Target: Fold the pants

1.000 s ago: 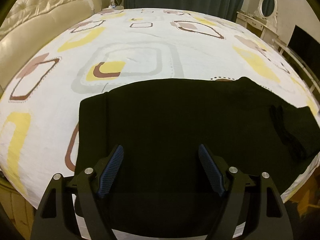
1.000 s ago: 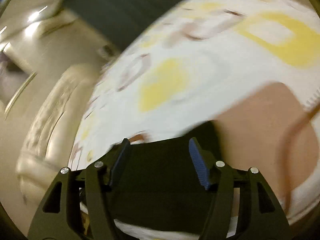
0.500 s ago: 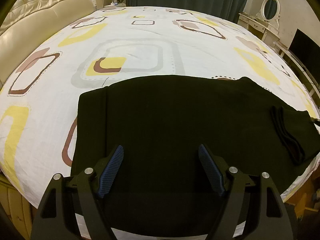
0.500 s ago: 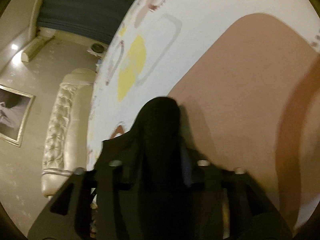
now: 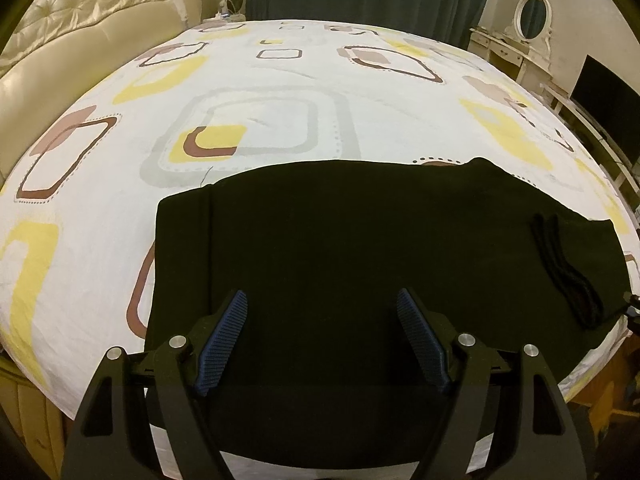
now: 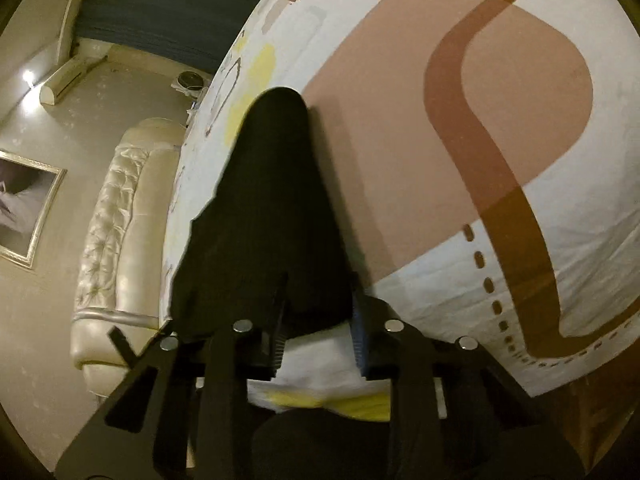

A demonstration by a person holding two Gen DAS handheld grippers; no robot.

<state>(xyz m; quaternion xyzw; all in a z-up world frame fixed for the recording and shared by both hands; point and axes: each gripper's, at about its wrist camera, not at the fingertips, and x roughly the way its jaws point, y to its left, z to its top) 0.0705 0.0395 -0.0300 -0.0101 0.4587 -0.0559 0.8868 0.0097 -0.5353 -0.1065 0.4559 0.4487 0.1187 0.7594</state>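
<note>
Fingers of the left gripper [image 5: 322, 336] are standing wide apart, their ribbed blue pads [image 5: 222, 336] hovering over the near part of the black pants [image 5: 344, 248] and holding nothing. Those pants are lying flat on the bedsheet [image 5: 280, 92] near its front edge — a matte, dark, soft-looking cloth, long axis running left to right across the left wrist view, with a straight folded hem at the left end and a looped black drawstring [image 5: 560, 264] lying on the cloth toward the right end. Under them the sheet is showing white, slightly creased fabric printed with rounded squares in yellow, brown and grey. On the other side, the right gripper [image 6: 318, 332] is pinching the pants [image 6: 272, 208] between nearly closed fingers, the cloth rising from the jaws as a tapering dark peak with a rounded tip pointing away from the camera. Beyond the bed, a cream tufted headboard [image 5: 100, 8] with a glossy, buttoned surface is catching the light.
</note>
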